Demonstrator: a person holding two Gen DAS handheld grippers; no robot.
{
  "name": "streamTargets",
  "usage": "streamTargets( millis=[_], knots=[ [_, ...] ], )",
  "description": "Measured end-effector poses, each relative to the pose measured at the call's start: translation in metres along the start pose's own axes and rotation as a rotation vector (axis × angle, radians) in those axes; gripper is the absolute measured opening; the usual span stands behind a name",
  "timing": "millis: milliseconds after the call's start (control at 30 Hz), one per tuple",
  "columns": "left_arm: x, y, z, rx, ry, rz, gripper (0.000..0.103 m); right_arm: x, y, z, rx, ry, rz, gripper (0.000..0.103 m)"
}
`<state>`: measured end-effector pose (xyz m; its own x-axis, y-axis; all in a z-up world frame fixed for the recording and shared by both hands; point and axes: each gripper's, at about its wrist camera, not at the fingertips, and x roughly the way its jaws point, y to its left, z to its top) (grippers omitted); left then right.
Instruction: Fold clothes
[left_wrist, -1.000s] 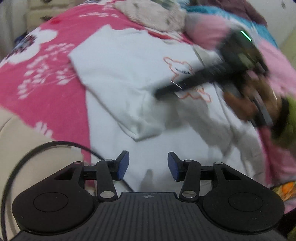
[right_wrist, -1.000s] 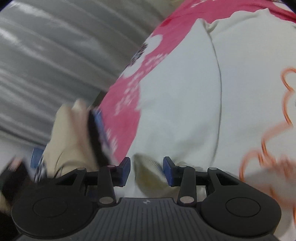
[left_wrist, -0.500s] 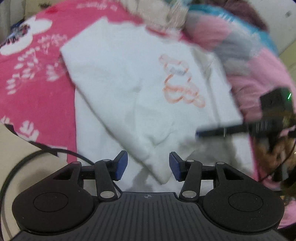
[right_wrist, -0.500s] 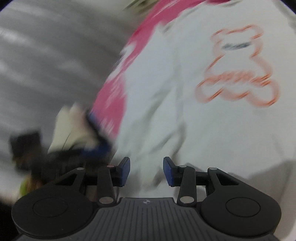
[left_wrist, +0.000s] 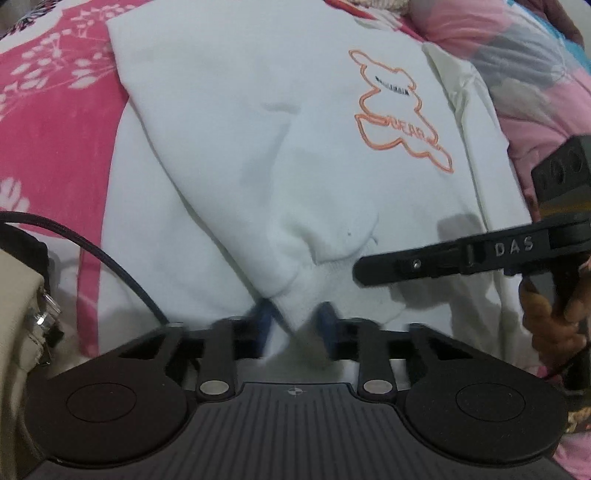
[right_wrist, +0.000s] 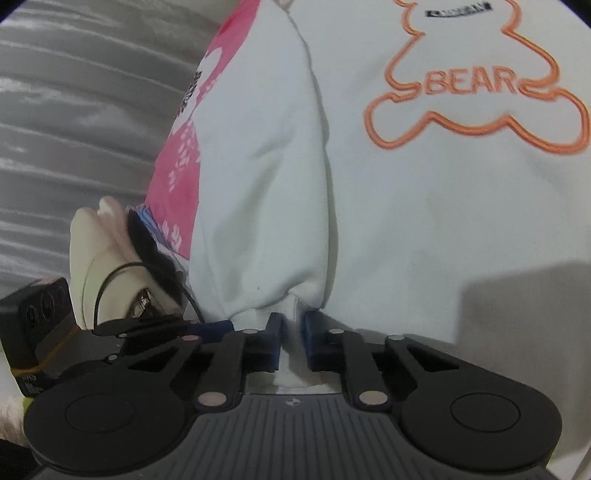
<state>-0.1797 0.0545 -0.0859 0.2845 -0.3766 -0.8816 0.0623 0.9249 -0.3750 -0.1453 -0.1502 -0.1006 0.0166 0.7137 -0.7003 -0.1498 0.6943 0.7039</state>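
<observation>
The white sweatshirt (left_wrist: 258, 122) lies spread on the pink flowered blanket (left_wrist: 55, 110), its front up, with an orange bear outline (right_wrist: 476, 77) stitched around the word BEAR. One sleeve (left_wrist: 236, 155) is folded diagonally across the body, and its ribbed cuff (left_wrist: 317, 280) points down toward my cameras. From the left wrist view I see my left gripper (left_wrist: 293, 325) with its blue pads on either side of the cuff's tip; the jaws are blurred and a clear gap shows between each pad and the cloth, so I read them as apart, not clamped. From the right wrist view my right gripper (right_wrist: 291, 341) has its pads set close with a strip of white cuff fabric between them, and both pads seem to touch it, so I take it as pinched on the cuff. The right gripper also shows in the left view, coming in from the right edge with a hand (left_wrist: 550, 306) around its handle. A black cable (left_wrist: 110, 262) runs across the blanket at the left. Pink and blue bedding (left_wrist: 517, 66) lies bunched beyond the sweatshirt.
</observation>
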Motion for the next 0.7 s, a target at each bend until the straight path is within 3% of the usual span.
streamTargets(
  millis=[67, 267, 533, 700],
  knots=[
    [-0.003, 0.0, -0.003, -0.015, -0.011, -0.017, 0.005, -0.002, 0.002, 0.001, -0.005, -0.008, 0.004, 0.008],
    [-0.033, 0.001, -0.019, 0.081, -0.005, -0.033, 0.003, -0.022, 0.011, -0.019, -0.042, -0.018, 0.035, 0.007],
    [-0.051, 0.01, -0.047, 0.187, 0.084, 0.039, 0.003, 0.001, 0.042, -0.055, -0.119, 0.058, 0.057, 0.007],
    [-0.059, 0.015, -0.054, 0.198, 0.088, 0.076, 0.003, 0.016, 0.054, -0.064, -0.139, 0.092, 0.057, 0.007]
  ],
)
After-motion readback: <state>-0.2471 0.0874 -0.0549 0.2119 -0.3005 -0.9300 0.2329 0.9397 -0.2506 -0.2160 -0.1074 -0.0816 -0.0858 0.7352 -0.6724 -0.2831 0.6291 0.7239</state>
